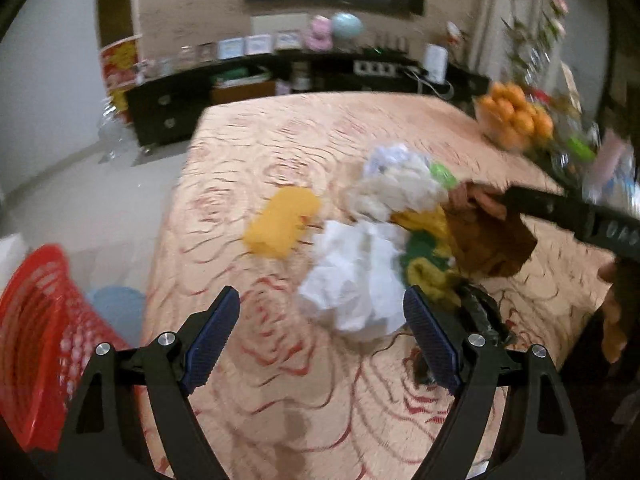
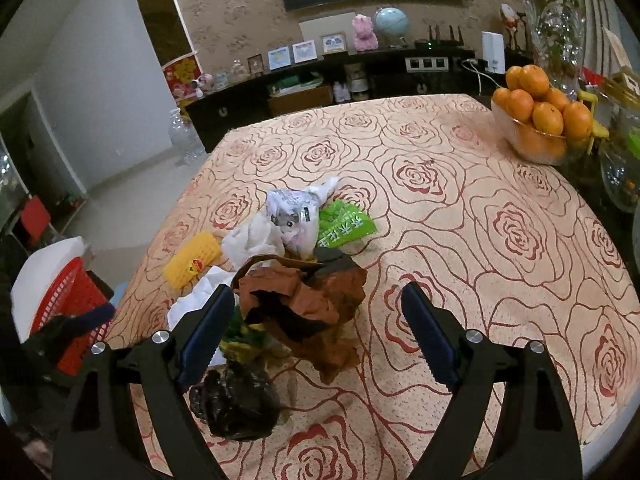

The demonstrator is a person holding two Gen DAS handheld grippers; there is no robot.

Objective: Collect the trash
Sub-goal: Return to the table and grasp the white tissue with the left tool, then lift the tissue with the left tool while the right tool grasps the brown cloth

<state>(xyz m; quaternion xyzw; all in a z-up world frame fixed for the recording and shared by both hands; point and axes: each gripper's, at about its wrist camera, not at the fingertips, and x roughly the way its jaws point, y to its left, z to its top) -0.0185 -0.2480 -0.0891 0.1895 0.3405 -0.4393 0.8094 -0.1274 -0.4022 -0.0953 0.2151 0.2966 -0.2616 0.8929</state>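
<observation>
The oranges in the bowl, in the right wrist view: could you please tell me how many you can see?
7 oranges show, heaped in the glass bowl at the table's far right edge: two on top, the rest below them. Others may be hidden underneath or behind.

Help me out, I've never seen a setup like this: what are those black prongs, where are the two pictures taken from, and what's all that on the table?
The prongs are hand-held grippers, one per hand, each with a camera looking along its fingers. One picture is from the left gripper, the other from the right gripper. Both are open and hold nothing.

On the rose-patterned tablecloth lies a pile of trash: crumpled brown paper bag, white tissue, yellow wrapper, green packet, black plastic bag. A bowl of oranges sits at the far edge. A red basket stands beside the table.
</observation>
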